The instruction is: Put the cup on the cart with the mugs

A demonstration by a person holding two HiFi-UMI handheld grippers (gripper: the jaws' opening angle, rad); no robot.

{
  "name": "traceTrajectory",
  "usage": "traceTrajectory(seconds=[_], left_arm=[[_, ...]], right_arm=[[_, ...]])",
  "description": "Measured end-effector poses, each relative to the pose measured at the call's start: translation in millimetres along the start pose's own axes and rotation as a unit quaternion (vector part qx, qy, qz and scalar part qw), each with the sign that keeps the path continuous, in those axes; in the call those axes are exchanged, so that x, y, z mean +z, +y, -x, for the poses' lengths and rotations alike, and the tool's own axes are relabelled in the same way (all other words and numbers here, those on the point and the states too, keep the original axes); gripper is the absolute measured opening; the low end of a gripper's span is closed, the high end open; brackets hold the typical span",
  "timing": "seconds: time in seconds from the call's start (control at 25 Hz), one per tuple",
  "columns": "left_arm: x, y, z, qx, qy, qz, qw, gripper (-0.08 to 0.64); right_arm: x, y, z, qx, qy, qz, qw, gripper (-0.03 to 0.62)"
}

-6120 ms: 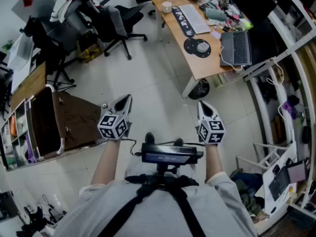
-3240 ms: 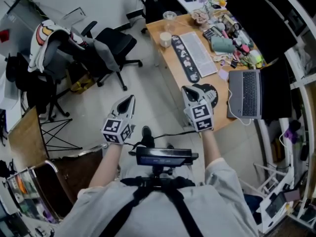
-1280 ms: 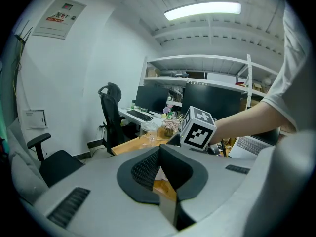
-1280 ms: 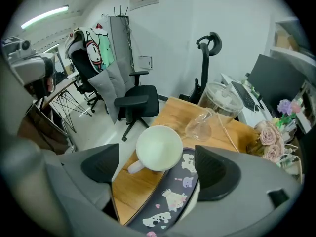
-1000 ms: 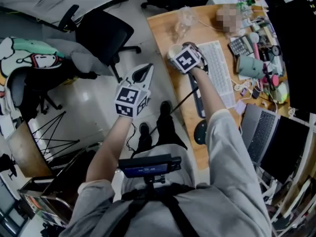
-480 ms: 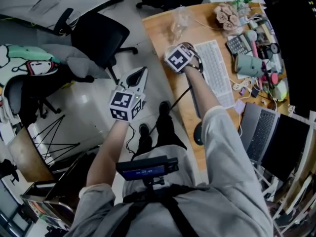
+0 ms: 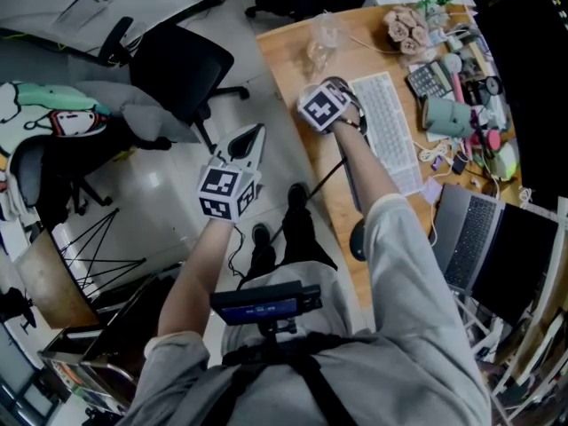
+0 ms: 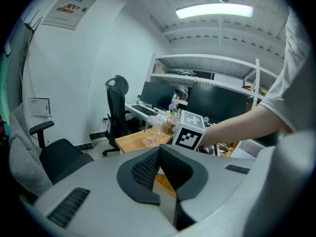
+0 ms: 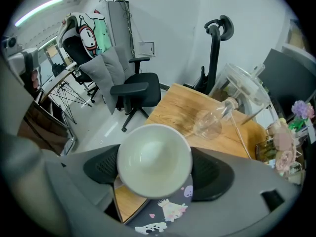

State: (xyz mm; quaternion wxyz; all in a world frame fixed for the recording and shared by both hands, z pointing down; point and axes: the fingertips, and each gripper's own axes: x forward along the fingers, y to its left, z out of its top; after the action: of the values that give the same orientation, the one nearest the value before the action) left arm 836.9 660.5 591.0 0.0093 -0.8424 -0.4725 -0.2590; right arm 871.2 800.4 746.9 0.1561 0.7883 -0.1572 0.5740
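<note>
I'm closing my right gripper (image 9: pixel 155 171) around the white cup (image 9: pixel 154 158), which is standing between its jaws on the counter (image 9: pixel 175 107); no squeeze yet, I judge. My left gripper (image 8: pixel 159 157) is hanging clenched, empty. Lifting and carrying to the cart are remaining.

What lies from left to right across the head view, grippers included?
Cartoon-print cover → left gripper → right gripper, its fingers having just been closing with the white cup between them → white keyboard → laptop.
</note>
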Motion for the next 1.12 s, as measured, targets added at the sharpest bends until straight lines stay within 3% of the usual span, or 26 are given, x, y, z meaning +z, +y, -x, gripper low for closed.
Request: traceTrajectory(seconds=[0.44,0.68,0.96,1.12], left_arm=[[4,-12,26,0.003,-0.008,-0.011,0.9999,0.003],[7,-18,58,0.003,-0.014,-0.021,0.9997,0.003],[1,-28,106,0.000,-0.024,-0.031,0.9992,0.003],[-3,-35,140,-0.004,-0.037,-0.030,0.9989,0.003]], right_arm=[[-11,14,45,-0.011,-0.019,-0.012,1.000,0.430],[-11,39,98,-0.007,-0.077,-0.040,0.996,0.430],[-9,75,172,-0.020,-0.191,-0.075,0.979,0.430],[-17,103,215,-0.037,-0.259,-0.098,0.960,0.430]])
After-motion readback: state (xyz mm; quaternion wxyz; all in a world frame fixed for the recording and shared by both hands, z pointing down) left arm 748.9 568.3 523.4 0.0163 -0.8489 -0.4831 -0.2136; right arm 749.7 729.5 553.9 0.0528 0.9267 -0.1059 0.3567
